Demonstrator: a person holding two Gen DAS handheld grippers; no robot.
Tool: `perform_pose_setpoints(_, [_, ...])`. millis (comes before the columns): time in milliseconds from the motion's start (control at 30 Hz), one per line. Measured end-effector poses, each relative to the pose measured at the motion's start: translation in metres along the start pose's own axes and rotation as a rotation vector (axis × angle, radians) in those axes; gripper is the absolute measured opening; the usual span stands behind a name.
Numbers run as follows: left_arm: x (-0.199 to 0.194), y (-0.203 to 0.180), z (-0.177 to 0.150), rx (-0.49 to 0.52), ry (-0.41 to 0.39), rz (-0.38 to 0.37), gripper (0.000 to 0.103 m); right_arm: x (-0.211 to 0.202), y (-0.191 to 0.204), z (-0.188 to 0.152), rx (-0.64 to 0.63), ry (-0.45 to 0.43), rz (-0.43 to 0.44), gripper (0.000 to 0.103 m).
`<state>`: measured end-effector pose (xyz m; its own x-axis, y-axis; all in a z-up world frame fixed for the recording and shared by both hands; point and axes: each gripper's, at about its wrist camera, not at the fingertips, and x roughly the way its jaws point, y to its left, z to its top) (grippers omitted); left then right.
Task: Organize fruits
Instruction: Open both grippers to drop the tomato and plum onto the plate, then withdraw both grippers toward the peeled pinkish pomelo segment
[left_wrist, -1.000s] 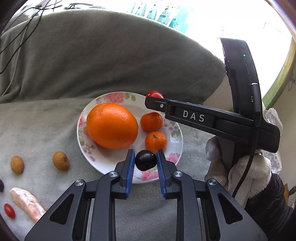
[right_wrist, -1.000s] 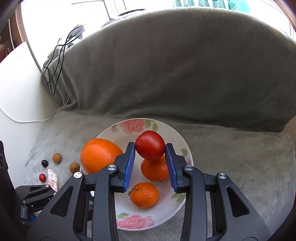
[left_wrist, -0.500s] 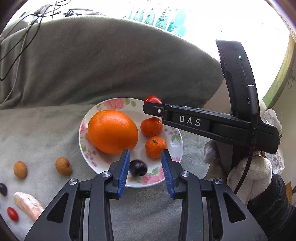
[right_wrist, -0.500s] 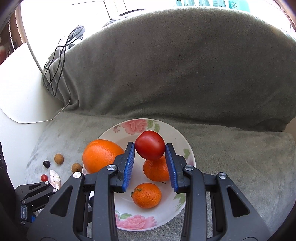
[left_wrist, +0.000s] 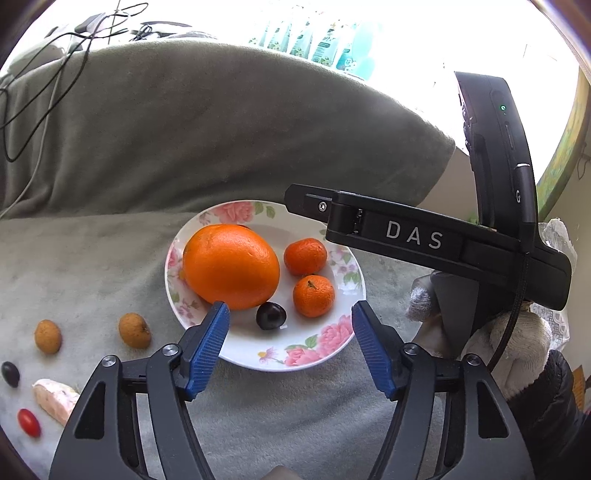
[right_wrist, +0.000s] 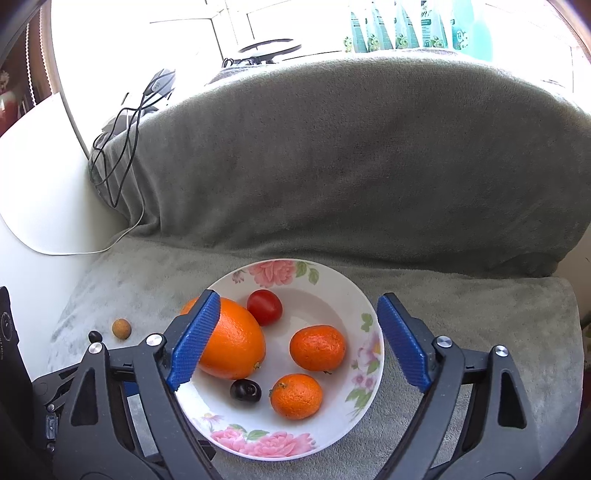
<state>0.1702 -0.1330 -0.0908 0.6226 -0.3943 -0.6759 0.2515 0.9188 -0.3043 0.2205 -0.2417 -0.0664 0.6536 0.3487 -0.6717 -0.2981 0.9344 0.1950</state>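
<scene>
In the left wrist view, the far lower left holds a small red tomato (left_wrist: 28, 423), a pale pinkish piece (left_wrist: 55, 396) just above it and a dark grape (left_wrist: 10, 373) at the edge. Right of these, two brown longans (left_wrist: 47, 336) (left_wrist: 135, 330) lie apart on the grey blanket (left_wrist: 92, 258) that covers the sofa. The floral plate (left_wrist: 314, 350) sits at centre. On it the big orange (left_wrist: 231, 266) fills the left half, a dark plum (left_wrist: 271, 315) lies just below it, and two mandarins (left_wrist: 305, 256) (left_wrist: 314, 296) lie to the right, one above the other. The left gripper (left_wrist: 290, 332) has just been opening; its blue pads stand wide at the plate's near rim, the plum lying free on the plate beyond them. At right, the other black tool marked DAS crosses the plate's upper edge, held in a white-gloved hand (left_wrist: 517, 336).

In the right wrist view, a grape (right_wrist: 95, 336) and one longan (right_wrist: 121, 328) lie at centre left on the blanket (right_wrist: 332, 166). The plate (right_wrist: 369, 365) carries the orange (right_wrist: 232, 347), a red tomato (right_wrist: 264, 307) touching its upper right side, the plum (right_wrist: 245, 390) below, and both mandarins (right_wrist: 318, 348) (right_wrist: 296, 396) to the right. The right gripper (right_wrist: 297, 343) has just been opening as well: its pads are spread wide above the plate, gripping nothing, the left pad overlapping the orange.
</scene>
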Motion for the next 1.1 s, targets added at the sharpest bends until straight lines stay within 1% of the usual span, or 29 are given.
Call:
perform_pose_setpoints(267, [-0.005,0.0,0.0,0.002,-0.009,0.013,0.069,-0.012,0.003,0.0,0.011,-0.017,-0.004,0.089])
perform_pose_setpoints(333, [-0.008,0.002,-0.001,-0.003,-0.017,0.017,0.07,-0.015,0.005,0.001,0.012,-0.022,-0.003,0.089])
perform_pose_setpoints(667, [-0.036,0.01,-0.009,-0.01,-0.052,0.022,0.07,-0.038,0.02,-0.006,0.024,-0.051,-0.003,0.089])
perform_pose_setpoints(900, [-0.062,0.027,-0.018,-0.026,-0.088,0.056,0.07,-0.056,0.036,-0.011,0.018,-0.068,0.004,0.089])
perform_pose_setpoints(1100, [-0.084,0.051,-0.035,-0.053,-0.098,0.092,0.07,-0.067,0.056,-0.02,-0.001,-0.069,0.032,0.089])
